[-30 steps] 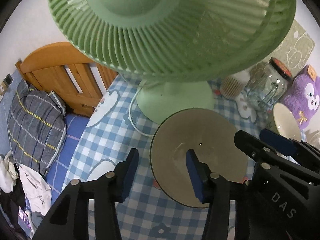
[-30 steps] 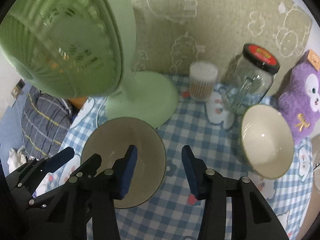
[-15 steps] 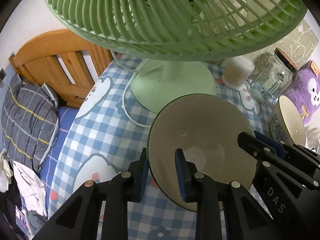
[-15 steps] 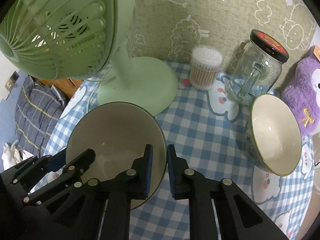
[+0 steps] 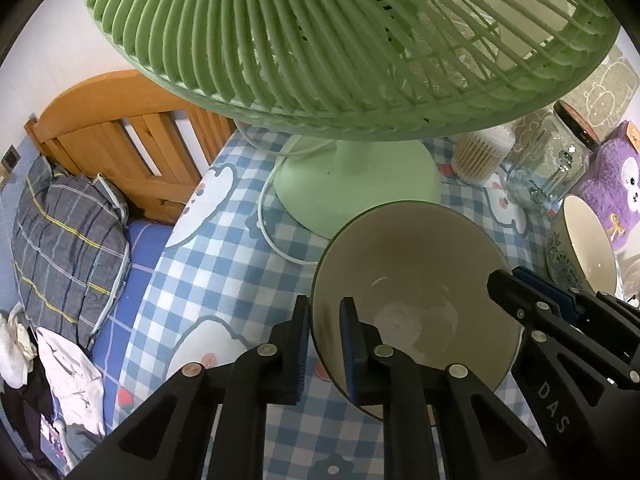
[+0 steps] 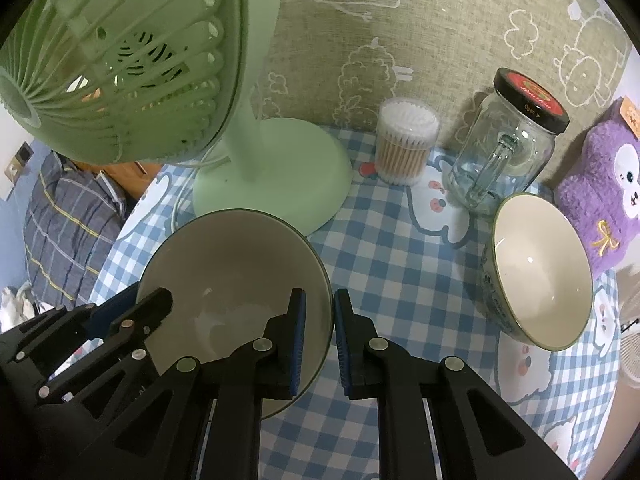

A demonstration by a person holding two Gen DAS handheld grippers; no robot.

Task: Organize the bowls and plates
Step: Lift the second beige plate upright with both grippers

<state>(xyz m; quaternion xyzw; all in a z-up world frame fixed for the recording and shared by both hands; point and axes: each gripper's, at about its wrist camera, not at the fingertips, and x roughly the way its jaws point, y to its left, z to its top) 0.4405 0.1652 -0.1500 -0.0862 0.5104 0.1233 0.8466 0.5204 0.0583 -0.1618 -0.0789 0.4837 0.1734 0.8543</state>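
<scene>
Left tongs [image 5: 324,344]: clenched on the left rim of the bowl [image 5: 416,300], one finger outside the wall, one inside; the jaws have just been closing.
Right tongs [image 6: 319,340]: clenched on the right rim of the same bowl [image 6: 236,280], rim between the blue pads [image 6: 298,344].
Bowl: cream inside, dark rim, held from both sides over the tabletop [image 6: 400,264], just in front of the fan base; whether it rests on the cloth cannot be told.
Second bowl [image 6: 540,272]: patterned outside, tilted, on the tabletop to the right, apart from the held bowl.
Fan [image 6: 120,60]: green, upright, behind the held bowl.
Swab tub [image 6: 406,140]: beside the fan base.
Glass jar [image 6: 508,140]: lidded, behind the second bowl.
Plush toy [image 6: 604,184]: purple, far right.
Bed [image 5: 72,232]: left of the tabletop.
</scene>
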